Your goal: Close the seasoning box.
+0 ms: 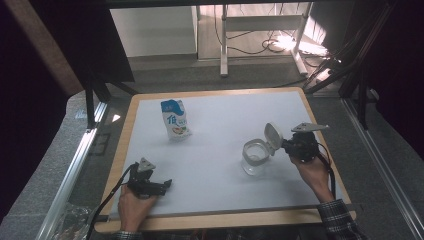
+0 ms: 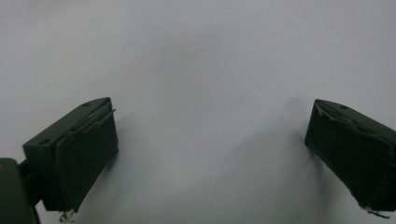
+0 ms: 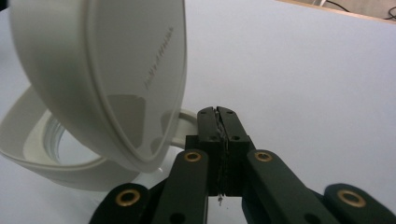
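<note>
A clear jar (image 1: 255,157) stands right of the mat's middle, its white hinged lid (image 1: 273,136) flipped up and open. My right gripper (image 1: 284,145) sits just right of that lid, held by a hand. In the right gripper view its jaws (image 3: 219,116) are pressed together with nothing between them, and the lid (image 3: 93,70) leans over the jar's white rim (image 3: 37,154) right beside the left jaw. My left gripper (image 1: 169,185) rests on the mat at the near left, pointing right. Its jaws (image 2: 210,140) stand wide apart over bare white mat.
A blue and white pouch (image 1: 175,120) stands upright at the back left of the white mat (image 1: 225,190). A wooden border (image 1: 225,220) frames the mat. Black cables trail from both grippers. Dark frame posts and a desk stand beyond the table.
</note>
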Motion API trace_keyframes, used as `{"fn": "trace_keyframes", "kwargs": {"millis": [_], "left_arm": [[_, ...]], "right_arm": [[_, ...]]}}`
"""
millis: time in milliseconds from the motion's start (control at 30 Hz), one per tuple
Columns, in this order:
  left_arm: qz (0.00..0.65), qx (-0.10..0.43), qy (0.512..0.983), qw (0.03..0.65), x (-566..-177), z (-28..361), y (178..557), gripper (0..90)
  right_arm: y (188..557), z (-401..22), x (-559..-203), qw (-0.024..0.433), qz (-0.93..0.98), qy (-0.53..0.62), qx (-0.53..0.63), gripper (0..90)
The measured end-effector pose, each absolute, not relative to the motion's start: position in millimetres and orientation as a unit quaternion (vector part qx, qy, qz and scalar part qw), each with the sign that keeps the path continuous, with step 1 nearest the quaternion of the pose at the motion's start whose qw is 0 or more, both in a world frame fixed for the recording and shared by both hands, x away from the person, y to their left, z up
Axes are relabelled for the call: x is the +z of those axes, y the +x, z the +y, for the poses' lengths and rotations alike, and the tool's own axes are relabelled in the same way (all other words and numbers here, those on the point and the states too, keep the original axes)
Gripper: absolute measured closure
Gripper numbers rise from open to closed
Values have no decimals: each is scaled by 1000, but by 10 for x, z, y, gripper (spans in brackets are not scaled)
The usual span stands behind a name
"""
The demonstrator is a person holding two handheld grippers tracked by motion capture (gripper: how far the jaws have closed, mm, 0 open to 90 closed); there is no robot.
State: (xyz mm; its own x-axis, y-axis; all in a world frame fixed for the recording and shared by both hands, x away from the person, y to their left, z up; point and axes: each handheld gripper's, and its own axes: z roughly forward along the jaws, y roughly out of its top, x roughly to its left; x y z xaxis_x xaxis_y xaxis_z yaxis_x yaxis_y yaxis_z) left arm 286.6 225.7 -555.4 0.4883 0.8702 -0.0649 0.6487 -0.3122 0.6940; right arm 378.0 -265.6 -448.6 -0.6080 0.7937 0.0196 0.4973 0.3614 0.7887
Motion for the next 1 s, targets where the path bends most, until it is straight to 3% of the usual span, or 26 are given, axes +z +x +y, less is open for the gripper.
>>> {"fn": "trace_keyframes", "kwargs": {"millis": [433, 667, 1000], "left_arm": [[477, 163, 794, 340, -5550, 2266, 2870, 26], [482, 159, 790, 344, -5522, 2334, 2867, 102], [485, 165, 783, 352, -5405, 2419, 2894, 129]], "right_arm": [[3656, -2804, -4574, 206, 793, 413, 396, 769], [3598, -2849, -4642, 211, 793, 418, 389, 700], [3524, -2841, -4750, 219, 795, 418, 381, 626]]}}
